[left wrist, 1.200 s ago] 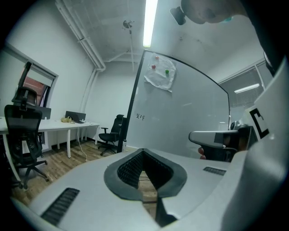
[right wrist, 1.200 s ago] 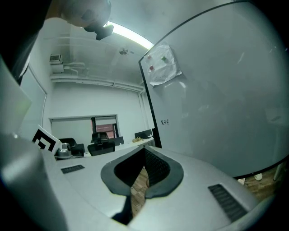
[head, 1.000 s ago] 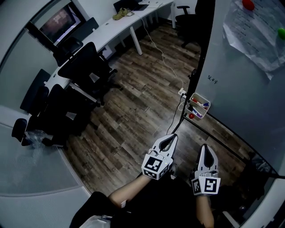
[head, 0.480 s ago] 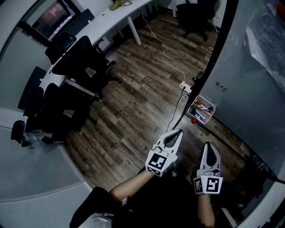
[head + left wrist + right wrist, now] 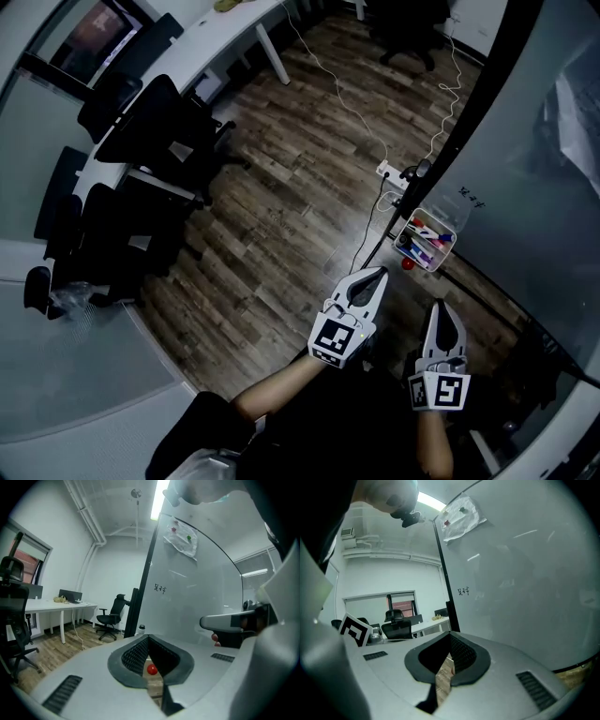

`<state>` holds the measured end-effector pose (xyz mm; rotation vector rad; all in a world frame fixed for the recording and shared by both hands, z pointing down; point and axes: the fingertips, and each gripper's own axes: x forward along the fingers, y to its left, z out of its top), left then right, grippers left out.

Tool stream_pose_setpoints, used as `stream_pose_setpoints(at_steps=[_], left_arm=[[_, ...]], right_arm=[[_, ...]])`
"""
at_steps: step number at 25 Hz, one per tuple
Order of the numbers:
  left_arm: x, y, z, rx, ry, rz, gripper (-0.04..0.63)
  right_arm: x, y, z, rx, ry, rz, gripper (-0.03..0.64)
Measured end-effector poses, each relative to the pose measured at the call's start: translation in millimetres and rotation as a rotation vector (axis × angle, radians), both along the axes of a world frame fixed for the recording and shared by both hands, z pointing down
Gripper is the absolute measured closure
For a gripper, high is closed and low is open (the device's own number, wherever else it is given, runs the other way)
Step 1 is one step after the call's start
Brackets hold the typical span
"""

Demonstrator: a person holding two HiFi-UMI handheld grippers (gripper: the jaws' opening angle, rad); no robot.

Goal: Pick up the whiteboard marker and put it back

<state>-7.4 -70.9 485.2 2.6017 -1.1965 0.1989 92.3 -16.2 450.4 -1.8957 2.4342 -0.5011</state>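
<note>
A small clear tray [image 5: 428, 240] hangs low on the whiteboard [image 5: 539, 197] and holds several whiteboard markers [image 5: 422, 231] with red and blue caps. A round red thing [image 5: 408, 264] sits just below it; it also shows between the left jaws' lower gap [image 5: 152, 669]. My left gripper [image 5: 372, 277] is shut and empty, a short way short of the tray. The right gripper [image 5: 442, 309] hangs beside it, below the tray, jaws together with nothing in them. In the gripper views both tips, left [image 5: 149, 637] and right [image 5: 450, 634], point along the board.
Black office chairs [image 5: 150, 131] stand by a long white desk [image 5: 202, 52] at the left. A power strip with cables [image 5: 389, 172] lies on the wood floor near the board's black frame [image 5: 473, 108]. Papers [image 5: 180, 536] are pinned high on the board.
Both grippers have come forward toward the marker tray, which now lies closer to their tips. The jaws stayed shut and empty.
</note>
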Motion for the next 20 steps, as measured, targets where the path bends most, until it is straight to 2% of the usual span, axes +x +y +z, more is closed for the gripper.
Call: stream_pose_setpoints(at_steps=[8,12,20], left_arm=[[11.5,-13.7,13.7,-0.034,0.002,0.037,0.588],[15.7,-21.6,16.9,-0.044,0.0,0.055,0.54],[20.5,-35.2,23.9,-0.06,0.0,0.074,0.508]], right_arm=[[4.3,-12.1,12.0,-0.041,-0.013,0.03,0.606],[6.7,-17.6,15.3,-0.043,0.001,0.029,0.606],[8.1,-28.8,20.9,-0.054,0.008,0.044,0.604]])
